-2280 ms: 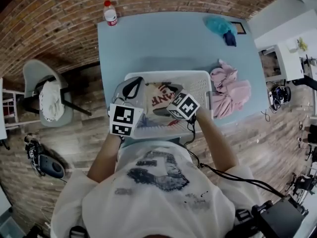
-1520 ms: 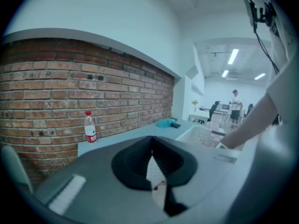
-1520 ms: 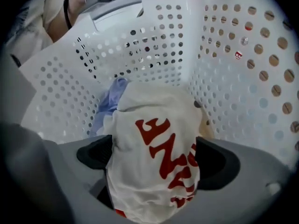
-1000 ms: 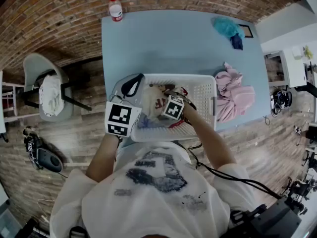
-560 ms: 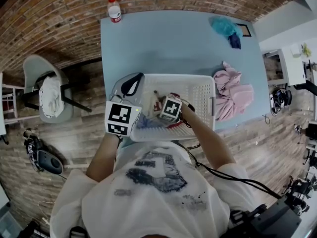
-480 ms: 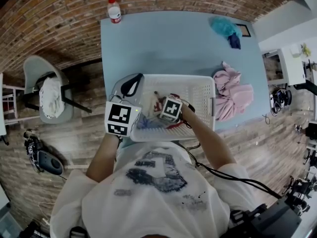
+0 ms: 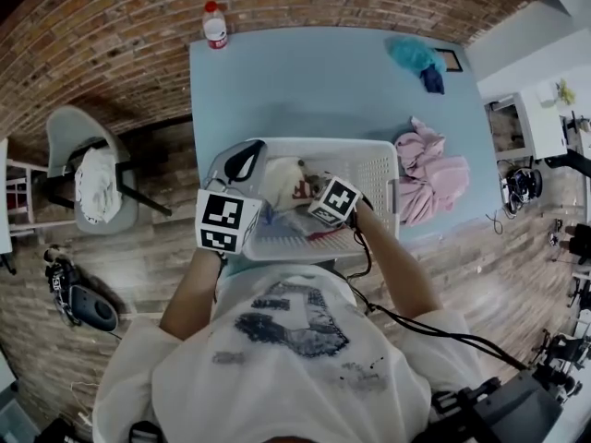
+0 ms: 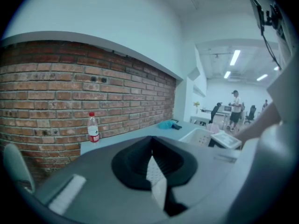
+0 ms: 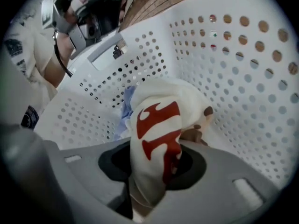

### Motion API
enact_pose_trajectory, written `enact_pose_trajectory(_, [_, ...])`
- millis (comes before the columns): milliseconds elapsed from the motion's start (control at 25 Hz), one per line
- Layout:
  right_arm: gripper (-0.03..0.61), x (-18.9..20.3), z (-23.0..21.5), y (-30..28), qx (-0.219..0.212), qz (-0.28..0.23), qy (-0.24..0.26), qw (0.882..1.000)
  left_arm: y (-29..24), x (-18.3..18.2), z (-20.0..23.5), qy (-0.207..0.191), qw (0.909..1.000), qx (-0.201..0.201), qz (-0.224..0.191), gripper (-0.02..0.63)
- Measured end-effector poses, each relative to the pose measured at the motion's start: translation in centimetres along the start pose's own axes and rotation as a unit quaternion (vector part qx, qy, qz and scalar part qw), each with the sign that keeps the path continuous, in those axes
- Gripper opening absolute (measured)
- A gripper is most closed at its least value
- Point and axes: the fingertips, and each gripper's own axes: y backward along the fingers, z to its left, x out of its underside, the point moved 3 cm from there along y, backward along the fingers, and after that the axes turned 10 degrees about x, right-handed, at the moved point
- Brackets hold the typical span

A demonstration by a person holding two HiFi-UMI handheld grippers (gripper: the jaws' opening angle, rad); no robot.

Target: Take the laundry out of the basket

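The white perforated laundry basket (image 7: 369, 146) stands at the near edge of the blue table (image 7: 323, 81). My right gripper (image 7: 312, 192) reaches steeply down into it. Its jaws have just been closing and now pinch a cream garment with red print (image 7: 286, 178). The right gripper view shows that garment (image 9: 159, 120) bunched up out of the right gripper (image 9: 149, 171), lifted above the basket wall (image 9: 243, 78). A pale blue garment (image 9: 125, 108) lies beneath. My left gripper (image 7: 242, 162) sits by the basket's left rim. The left gripper (image 8: 156, 181) is shut, showing a thin white dotted strip between its jaws.
Pink clothes (image 7: 429, 173) lie on the table right of the basket. A teal cloth (image 7: 411, 52) and a dark one (image 7: 431, 77) lie at the far right corner. A bottle (image 7: 214, 26) stands at the far left corner. A chair (image 7: 88, 178) stands left of the table.
My right gripper has closed on the cream garment and risen, pulling it up off the basket floor. The left gripper has stayed where it was.
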Motion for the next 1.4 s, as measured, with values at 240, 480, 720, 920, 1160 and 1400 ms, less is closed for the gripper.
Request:
enact_pose_trajectory(240, [0.158,-1.1,-0.3,3.8,0.034,-0.067,-0.04,0.996,0.7,-0.1,-0.6,-0.004,1.0,-0.001,0.002,-0.009])
enact_pose_trajectory(480, [0.158,-2.5,0.0,8.4,0.074,-0.143,-0.081,0.984,1.6,-0.2,-0.7,-0.011,0.9999,-0.011,0.001,-0.009])
enact_pose_trajectory(720, [0.158,-3.9,1.2,13.2,0.107,-0.222,-0.104,0.964,2.5,-0.2,-1.3,-0.016,0.9998,-0.013,0.0,-0.009])
enact_pose_trajectory(920, [0.158,-4.5,0.7,17.1,0.159,-0.284,-0.159,0.932,3.3,-0.6,-1.7,-0.025,0.9995,-0.018,-0.007,-0.009])
enact_pose_trajectory(1160, [0.158,-4.9,0.0,21.5,0.22,-0.361,-0.213,0.881,3.7,-1.7,-2.5,-0.035,0.9991,-0.018,-0.018,-0.009])
enact_pose_trajectory(1400, [0.158,-5.0,0.0,24.6,0.28,-0.409,-0.249,0.832,3.7,-2.8,-3.0,-0.041,0.9984,-0.021,-0.033,-0.009])
